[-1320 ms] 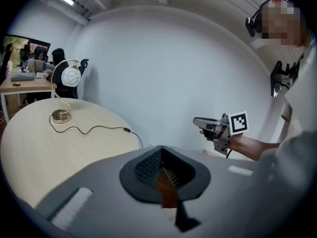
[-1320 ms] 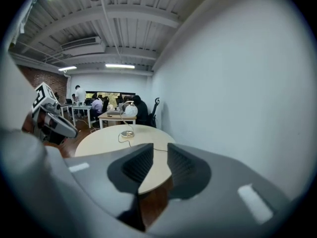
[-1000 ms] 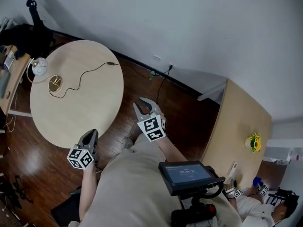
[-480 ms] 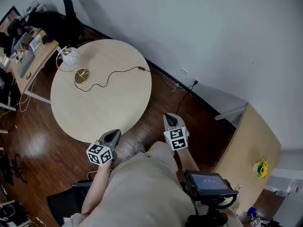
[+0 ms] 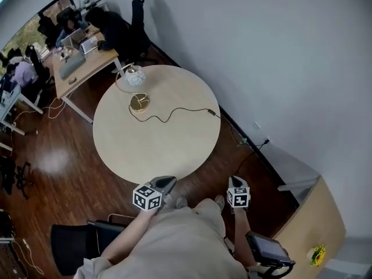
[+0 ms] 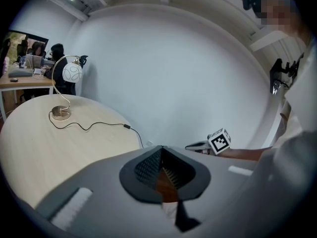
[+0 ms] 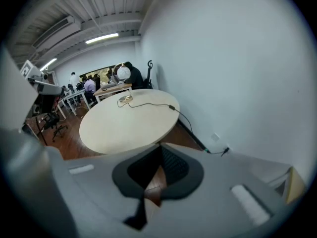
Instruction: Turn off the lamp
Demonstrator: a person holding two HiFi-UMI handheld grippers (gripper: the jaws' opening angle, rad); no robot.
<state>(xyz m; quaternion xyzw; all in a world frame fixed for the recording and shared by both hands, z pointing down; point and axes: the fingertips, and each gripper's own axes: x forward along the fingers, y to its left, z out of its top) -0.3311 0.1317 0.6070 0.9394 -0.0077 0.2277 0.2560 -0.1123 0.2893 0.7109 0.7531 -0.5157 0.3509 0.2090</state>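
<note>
The lamp has a white globe shade on a curved brass stem and a round brass base. It stands at the far side of the round wooden table. Its black cord carries an inline switch and runs off the table's right edge. My left gripper hangs shut and holds nothing at the table's near edge. My right gripper is shut and holds nothing, low over the floor right of the table. Both are far from the lamp. In the gripper views I see the lamp beyond shut jaws.
A desk with laptops and seated people stands past the table at the back left, with an office chair beside it. A black chair is at the lower left. A wooden table is at the lower right. The cord reaches a wall outlet.
The head view has swung, so the table now sits in the middle. My right gripper has dropped low and its jaws have gone from apart to shut. The left gripper has barely moved.
</note>
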